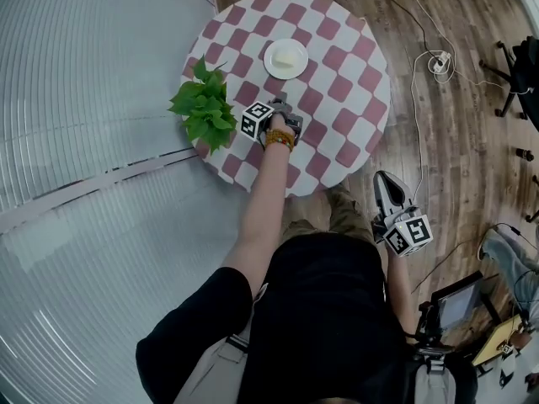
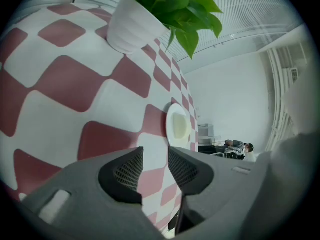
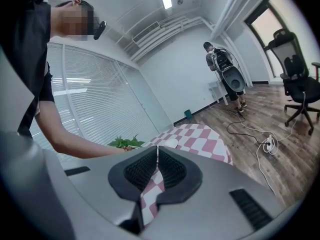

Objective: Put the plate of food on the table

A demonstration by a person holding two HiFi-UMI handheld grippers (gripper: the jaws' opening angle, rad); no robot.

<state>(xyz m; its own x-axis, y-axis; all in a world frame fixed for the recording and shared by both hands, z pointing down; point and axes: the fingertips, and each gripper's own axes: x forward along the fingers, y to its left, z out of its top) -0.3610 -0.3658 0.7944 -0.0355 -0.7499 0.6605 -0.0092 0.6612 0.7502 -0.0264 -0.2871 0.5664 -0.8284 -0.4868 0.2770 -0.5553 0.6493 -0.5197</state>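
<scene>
The white plate of food [image 1: 285, 58] rests on the round table with the red-and-white checked cloth [image 1: 345, 99], toward its far side. My left gripper [image 1: 284, 108] hovers over the table just short of the plate, jaws open and empty. In the left gripper view the plate [image 2: 179, 125] lies ahead of the open left gripper [image 2: 155, 166], apart from the pads. My right gripper [image 1: 387, 190] hangs off the table's near right side over the wooden floor. In the right gripper view the right gripper [image 3: 157, 159] is shut with nothing in it, and the table [image 3: 205, 136] lies beyond.
A leafy green plant [image 1: 205, 105] in a white pot [image 2: 134, 24] stands at the table's left edge, close to my left arm. Cables and a power strip [image 1: 439, 62] lie on the floor to the right. An office chair [image 3: 296, 91] and a standing person [image 3: 225, 74] are farther off.
</scene>
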